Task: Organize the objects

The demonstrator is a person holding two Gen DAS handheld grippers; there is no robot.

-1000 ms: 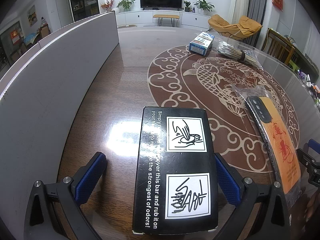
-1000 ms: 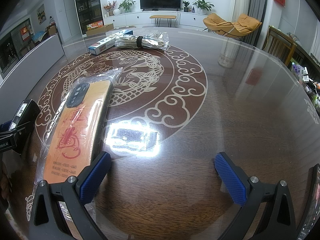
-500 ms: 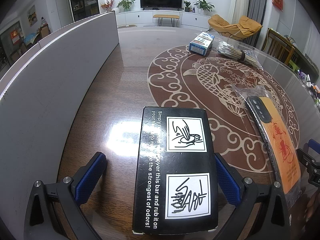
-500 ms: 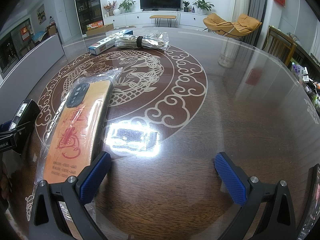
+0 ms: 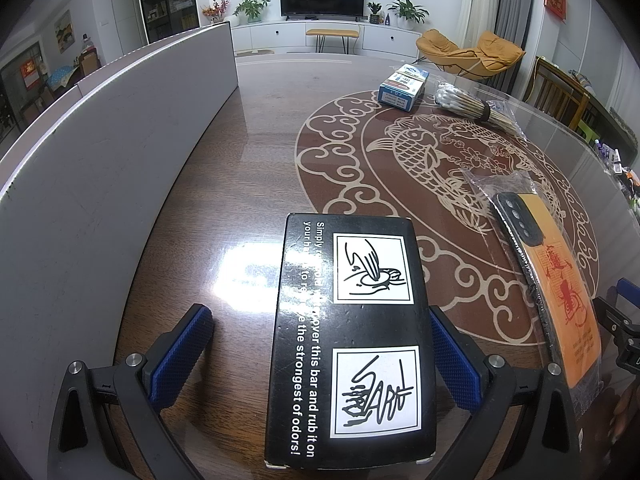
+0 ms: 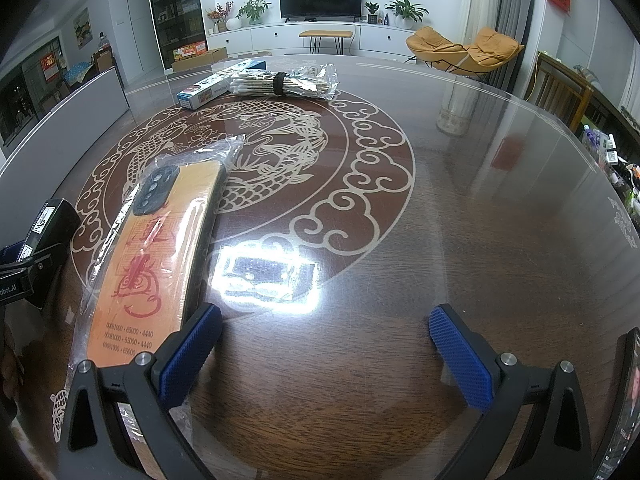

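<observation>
Fingers (image 5: pixel 454 364) of our left gripper (image 5: pixel 316 354) spread wide, straddling a black rectangular cardboard box (image 5: pixel 350 340) with white printed pictograms; right pad touches or nearly touches its side, left pad stands well apart. We judge the box is framed for a squeeze, not yet gripped.

Largest downward: the dark glass-topped wooden table (image 6: pixel 480 220) with fish inlay carries everything. A grey panel (image 5: pixel 100 168) walls its left edge, perhaps the tidy-up boundary. An orange phone case in clear plastic wrap (image 6: pixel 156 264) lies just beside our right gripper (image 6: pixel 324 354), whose fingers gape over bare table. Far off, a blue-and-white carton (image 5: pixel 404 86) and a bundled bag of cotton swabs (image 5: pixel 468 104) sit together.
</observation>
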